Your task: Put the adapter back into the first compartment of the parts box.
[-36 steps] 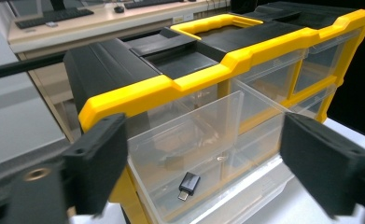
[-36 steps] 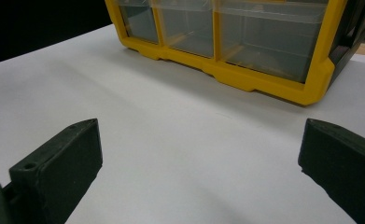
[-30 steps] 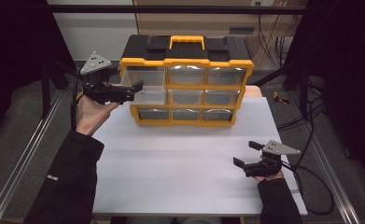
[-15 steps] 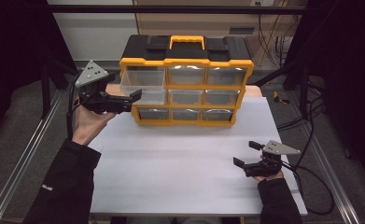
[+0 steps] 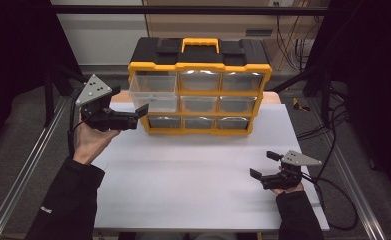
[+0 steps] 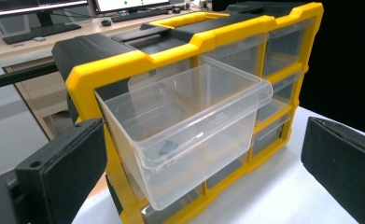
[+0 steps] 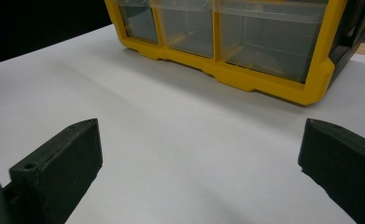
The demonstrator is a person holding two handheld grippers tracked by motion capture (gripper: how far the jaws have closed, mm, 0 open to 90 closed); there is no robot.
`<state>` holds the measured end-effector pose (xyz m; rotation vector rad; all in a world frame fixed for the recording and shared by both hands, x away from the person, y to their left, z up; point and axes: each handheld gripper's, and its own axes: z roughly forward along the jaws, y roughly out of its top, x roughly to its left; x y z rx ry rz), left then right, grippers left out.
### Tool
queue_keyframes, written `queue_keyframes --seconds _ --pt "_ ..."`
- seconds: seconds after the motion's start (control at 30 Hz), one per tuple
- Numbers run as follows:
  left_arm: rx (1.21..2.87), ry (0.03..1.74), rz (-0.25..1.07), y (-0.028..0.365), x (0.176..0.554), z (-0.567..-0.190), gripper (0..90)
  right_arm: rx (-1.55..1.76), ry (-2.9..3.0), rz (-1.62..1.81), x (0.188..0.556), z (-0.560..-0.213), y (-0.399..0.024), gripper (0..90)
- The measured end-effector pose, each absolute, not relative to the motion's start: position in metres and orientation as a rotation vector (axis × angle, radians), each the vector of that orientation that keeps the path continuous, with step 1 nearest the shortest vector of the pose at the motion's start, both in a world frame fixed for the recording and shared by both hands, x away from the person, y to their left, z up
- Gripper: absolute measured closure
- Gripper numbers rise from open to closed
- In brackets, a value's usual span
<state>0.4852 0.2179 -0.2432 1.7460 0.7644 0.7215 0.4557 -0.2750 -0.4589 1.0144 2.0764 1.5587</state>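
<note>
A yellow-framed organizer (image 5: 201,91) with a black top and clear drawers stands at the back of the white table (image 5: 198,175). Its top-left drawer (image 5: 153,95) is pulled out. In the left gripper view this drawer (image 6: 217,93) holds a small dark piece (image 6: 167,147). My left gripper (image 5: 129,101) hovers open just left of the drawer's front, holding nothing; its jaws (image 6: 201,135) frame the drawer from a short way off. My right gripper (image 5: 263,164) rests open near the table's front right, with bare table between its jaws (image 7: 201,126).
Metal rails run along both sides of the table (image 5: 28,170). Cables (image 5: 333,135) lie on the floor at the right. A desk with a keyboard (image 6: 40,30) stands behind the organizer. The organizer's bottom row (image 7: 245,42) faces the right gripper.
My left gripper has drawn back from the organizer, down and toward the person. The drawer stays pulled out. The right gripper has not moved.
</note>
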Motion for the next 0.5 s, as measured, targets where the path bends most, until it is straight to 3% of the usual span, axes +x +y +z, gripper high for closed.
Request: queue_keyframes --seconds 0.5 --pt "1.774 0.743 0.707 0.218 0.477 -0.261 0.4 1.016 2.076 1.557 0.456 -0.459 -0.275 0.2"
